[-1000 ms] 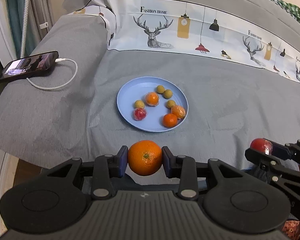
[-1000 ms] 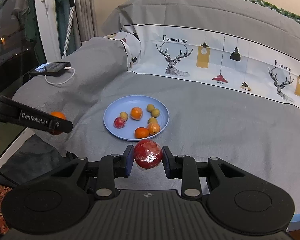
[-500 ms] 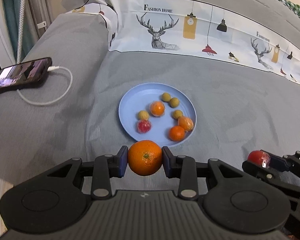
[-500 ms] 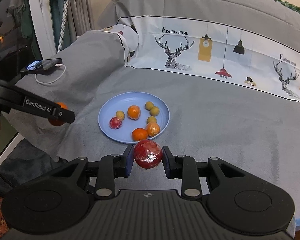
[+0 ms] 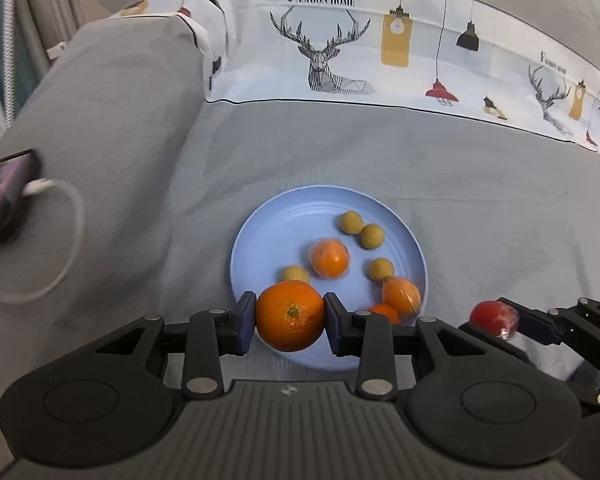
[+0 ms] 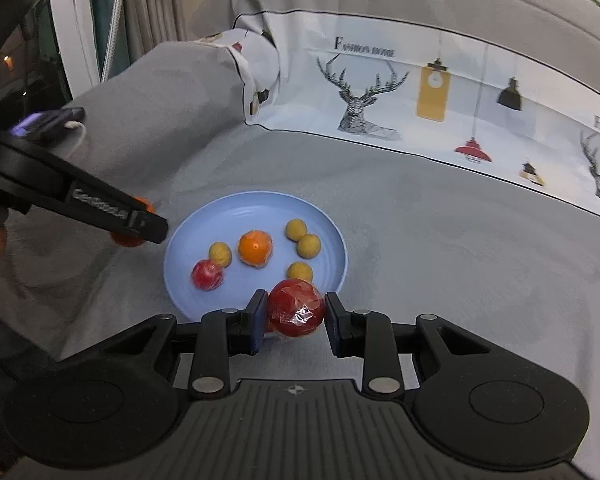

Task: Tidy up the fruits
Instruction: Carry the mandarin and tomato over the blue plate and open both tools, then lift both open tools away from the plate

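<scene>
My left gripper (image 5: 290,322) is shut on a large orange (image 5: 290,316) and holds it over the near left rim of the blue plate (image 5: 284,220). My right gripper (image 6: 296,314) is shut on a red plastic-wrapped fruit (image 6: 296,308) over the plate's (image 6: 228,216) near rim. The plate holds several small yellow-green fruits (image 6: 307,245), wrapped oranges (image 6: 255,247) and a small red wrapped fruit (image 6: 206,275). In the left wrist view the right gripper with the red fruit (image 5: 494,317) shows at the right. In the right wrist view the left gripper (image 6: 140,228) shows at the left.
The plate lies on a grey bedspread (image 5: 480,208) with a white deer-print band (image 5: 380,48) behind. A phone (image 5: 0,196) on a white charging cable (image 5: 66,248) lies at the far left. A window frame and curtain (image 6: 100,20) stand beyond the bed's left side.
Both grippers have moved forward toward the plate with their fruits; the plate now looks closer and both fruits hang over its near rim. Both grips stay shut.
</scene>
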`<act>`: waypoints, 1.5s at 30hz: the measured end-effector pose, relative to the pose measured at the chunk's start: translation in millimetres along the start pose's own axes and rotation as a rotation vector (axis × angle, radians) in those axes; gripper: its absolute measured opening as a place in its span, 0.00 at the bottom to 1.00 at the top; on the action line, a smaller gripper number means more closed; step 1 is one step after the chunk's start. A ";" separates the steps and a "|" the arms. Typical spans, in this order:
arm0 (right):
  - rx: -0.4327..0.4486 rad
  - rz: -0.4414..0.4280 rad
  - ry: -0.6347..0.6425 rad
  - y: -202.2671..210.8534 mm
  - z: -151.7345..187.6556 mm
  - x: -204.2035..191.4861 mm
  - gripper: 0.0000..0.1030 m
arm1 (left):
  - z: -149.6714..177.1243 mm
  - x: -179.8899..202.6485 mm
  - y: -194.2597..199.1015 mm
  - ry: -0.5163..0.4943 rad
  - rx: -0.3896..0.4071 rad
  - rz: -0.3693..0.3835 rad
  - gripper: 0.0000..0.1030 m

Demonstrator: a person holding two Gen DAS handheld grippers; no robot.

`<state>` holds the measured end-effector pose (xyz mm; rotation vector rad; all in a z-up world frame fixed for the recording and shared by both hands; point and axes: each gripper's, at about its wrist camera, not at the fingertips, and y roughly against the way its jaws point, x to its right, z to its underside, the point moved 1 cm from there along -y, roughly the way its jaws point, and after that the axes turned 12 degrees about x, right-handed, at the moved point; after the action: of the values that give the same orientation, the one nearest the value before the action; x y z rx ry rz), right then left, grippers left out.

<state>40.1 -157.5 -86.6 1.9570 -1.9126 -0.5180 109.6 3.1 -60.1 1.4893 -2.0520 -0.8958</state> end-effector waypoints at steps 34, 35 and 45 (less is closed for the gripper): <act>-0.052 0.027 0.021 -12.6 6.1 -14.6 0.99 | 14.3 -2.2 4.5 0.010 -0.004 -0.078 1.00; -0.045 0.034 0.008 -5.4 6.9 -15.8 0.99 | 18.3 -0.9 11.3 0.003 -0.002 -0.084 1.00; 0.036 0.090 -0.022 51.4 15.1 -28.8 0.99 | 48.7 3.0 60.4 -0.020 0.032 -0.116 1.00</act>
<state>-12.6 -129.9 -74.0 1.8843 -2.0260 -0.4847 35.7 24.4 -49.9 1.6369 -2.0206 -0.9295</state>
